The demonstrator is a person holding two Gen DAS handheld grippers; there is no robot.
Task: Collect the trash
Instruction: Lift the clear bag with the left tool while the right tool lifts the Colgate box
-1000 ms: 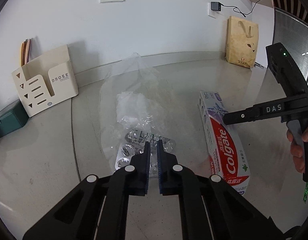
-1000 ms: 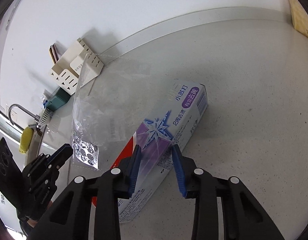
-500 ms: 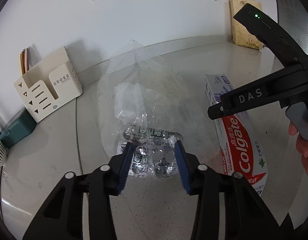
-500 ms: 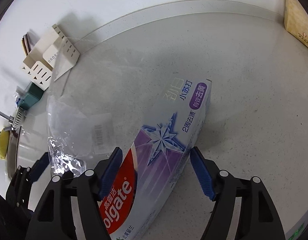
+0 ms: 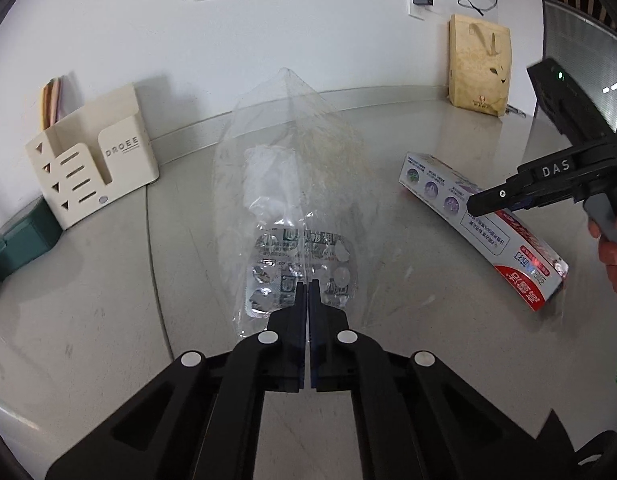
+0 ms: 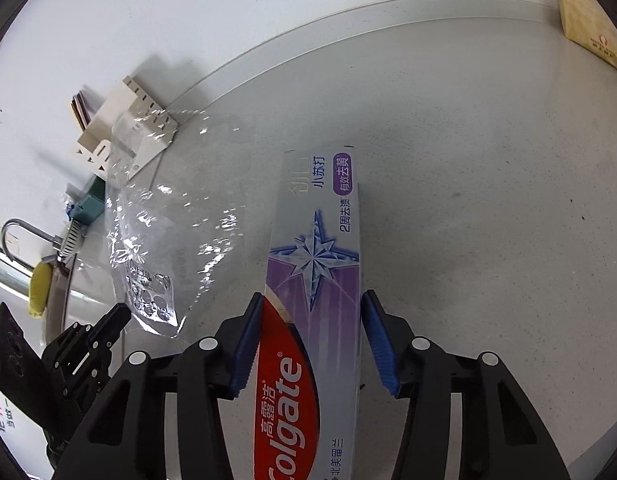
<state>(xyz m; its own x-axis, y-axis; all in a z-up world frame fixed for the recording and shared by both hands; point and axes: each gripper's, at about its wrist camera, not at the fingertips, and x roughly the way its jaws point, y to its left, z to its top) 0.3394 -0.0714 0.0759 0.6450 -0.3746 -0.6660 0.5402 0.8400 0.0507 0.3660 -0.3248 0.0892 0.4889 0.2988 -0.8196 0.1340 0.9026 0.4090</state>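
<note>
Two pairs of tongs work over a pale grey surface (image 5: 428, 360). The left tongs (image 5: 307, 292) are pressed together, pinching the near edge of a clear plastic bag (image 5: 296, 168); the bag stands up from the surface in a loose peak, and a silver blister pack (image 5: 300, 268) lies inside its lower end, just ahead of the tips. In the right wrist view the same bag (image 6: 156, 232) shows crumpled and shiny to the left, with the blister pack (image 6: 150, 292) at its bottom corner and the left tongs (image 6: 116, 316) touching it.

The right tongs (image 6: 310, 336) stand spread on either side of a Colgate toothpaste box (image 6: 312, 280). The left blue pad (image 6: 248, 344) lies against the box's edge, while the right pad sits just beside the other edge; whether it touches is hard to tell. From the left wrist view the toothpaste box (image 5: 480, 228) lies flat on the surface to the right of the bag, well apart from it, with the right tongs (image 5: 496, 200) over its middle.

Against the wall stand a cream DROEE organiser (image 5: 96, 164), a teal box (image 5: 20, 240) beside it, and a tan paper bag (image 5: 478, 68) farther right.
</note>
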